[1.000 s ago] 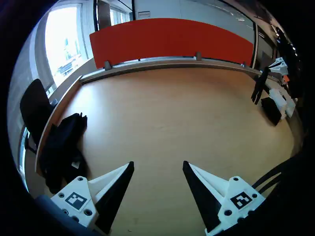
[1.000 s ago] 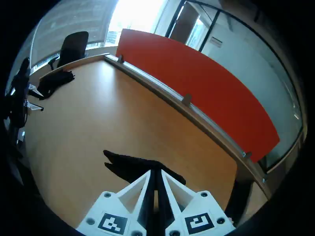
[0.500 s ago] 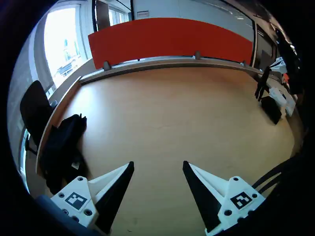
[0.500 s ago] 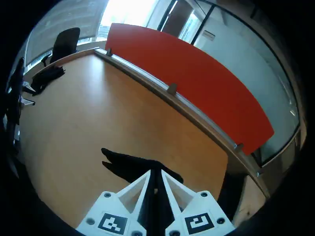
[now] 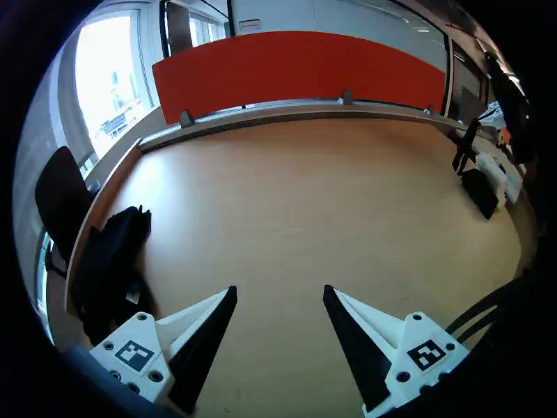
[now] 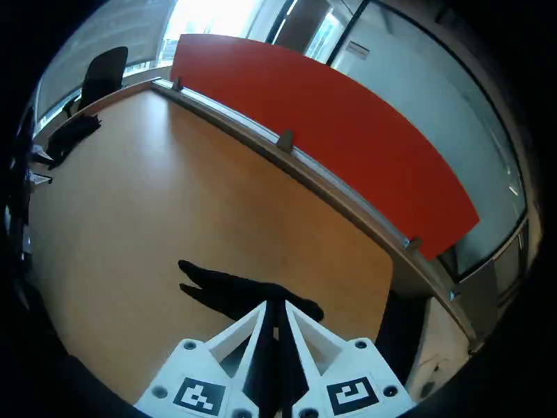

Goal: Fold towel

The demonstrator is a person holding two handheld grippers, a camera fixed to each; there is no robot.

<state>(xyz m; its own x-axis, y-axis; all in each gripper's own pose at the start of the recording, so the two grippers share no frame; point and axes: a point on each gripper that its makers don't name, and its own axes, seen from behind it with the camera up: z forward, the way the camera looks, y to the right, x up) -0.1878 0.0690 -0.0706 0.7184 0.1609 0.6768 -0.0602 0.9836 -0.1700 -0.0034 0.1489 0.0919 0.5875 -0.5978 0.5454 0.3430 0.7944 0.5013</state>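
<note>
A black towel (image 6: pixel 226 291) hangs out ahead of my right gripper (image 6: pixel 277 310), whose fingers are shut on its near edge; the cloth's far end trails over the wooden table (image 6: pixel 139 202). My left gripper (image 5: pixel 278 296) stands open above the bare table (image 5: pixel 306 195), nothing between its fingers. In the left gripper view, the right gripper's white body (image 5: pixel 496 173) shows at the far right with the black towel (image 5: pixel 464 145) dangling from it.
A red partition (image 5: pixel 299 66) runs along the table's far edge. A black bag (image 5: pixel 111 254) lies at the table's left end beside a black office chair (image 5: pixel 59 195). Windows and glass walls stand behind.
The right gripper has drifted and turned a little with the towel still pinched; the partition now sits lower left in its view. The left gripper has barely moved.
</note>
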